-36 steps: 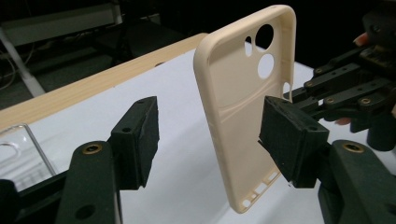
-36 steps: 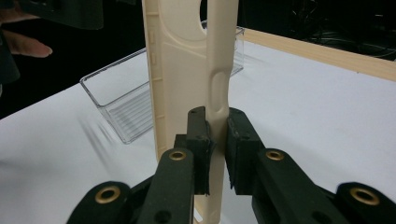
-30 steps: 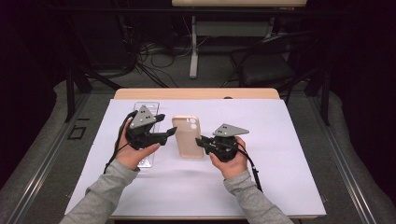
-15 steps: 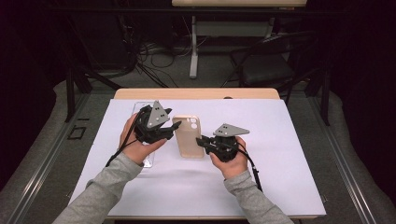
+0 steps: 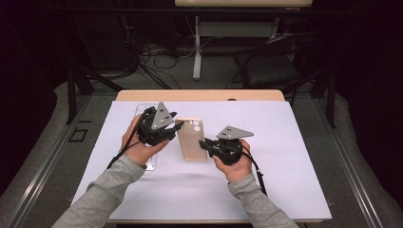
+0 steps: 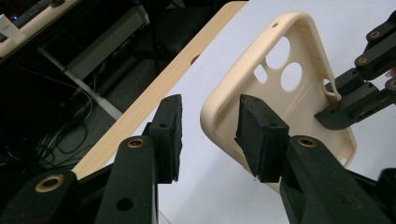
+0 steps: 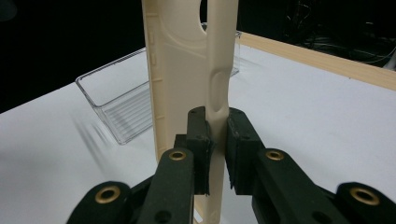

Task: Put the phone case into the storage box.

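Holding things from left to right: a clear tray (image 5: 142,111) lies on the white surface (image 5: 294,156) at the far left, partly under my left hand (image 5: 138,147). My left hand-held gripper (image 5: 173,130) is at the upper left corner of the beige phone case (image 5: 191,137). Its jaws have just been closing; one jaw is inside the case and the other outside, with the case wall between them, and the pads do not press on it yet. The case is in the middle of the surface, between my two hands. My right hand-held gripper (image 7: 216,149) is closed on the case's right side wall, pinching it between both pads, so the case stands on edge in its view.
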Motion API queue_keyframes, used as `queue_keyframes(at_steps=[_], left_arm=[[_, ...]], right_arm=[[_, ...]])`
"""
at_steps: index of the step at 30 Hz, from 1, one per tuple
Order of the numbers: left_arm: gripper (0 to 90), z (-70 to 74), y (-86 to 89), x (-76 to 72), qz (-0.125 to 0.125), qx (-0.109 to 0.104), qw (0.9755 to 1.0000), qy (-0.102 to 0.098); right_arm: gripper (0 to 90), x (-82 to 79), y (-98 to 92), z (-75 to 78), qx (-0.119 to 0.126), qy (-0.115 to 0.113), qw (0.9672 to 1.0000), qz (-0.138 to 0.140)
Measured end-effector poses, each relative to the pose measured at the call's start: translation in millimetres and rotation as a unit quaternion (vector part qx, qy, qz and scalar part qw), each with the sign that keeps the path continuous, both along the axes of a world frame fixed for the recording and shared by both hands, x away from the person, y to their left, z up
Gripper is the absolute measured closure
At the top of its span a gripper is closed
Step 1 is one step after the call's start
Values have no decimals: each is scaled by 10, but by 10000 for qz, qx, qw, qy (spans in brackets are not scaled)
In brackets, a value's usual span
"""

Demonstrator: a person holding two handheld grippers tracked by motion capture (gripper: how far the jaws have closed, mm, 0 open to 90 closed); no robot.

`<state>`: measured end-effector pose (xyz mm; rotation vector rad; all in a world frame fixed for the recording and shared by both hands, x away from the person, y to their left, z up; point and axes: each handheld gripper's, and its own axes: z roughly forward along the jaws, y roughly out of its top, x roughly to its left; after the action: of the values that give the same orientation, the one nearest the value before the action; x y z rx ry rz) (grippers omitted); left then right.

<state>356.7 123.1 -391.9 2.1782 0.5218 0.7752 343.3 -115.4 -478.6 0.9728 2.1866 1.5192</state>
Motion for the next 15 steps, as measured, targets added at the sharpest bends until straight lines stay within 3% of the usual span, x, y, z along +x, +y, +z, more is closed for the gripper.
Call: queue_keyframes(at_steps=[15], left_arm=[[729, -2, -26, 22, -71, 147, 9998, 85]], right_arm=[[811, -7, 20, -9, -10, -9, 10000, 49]])
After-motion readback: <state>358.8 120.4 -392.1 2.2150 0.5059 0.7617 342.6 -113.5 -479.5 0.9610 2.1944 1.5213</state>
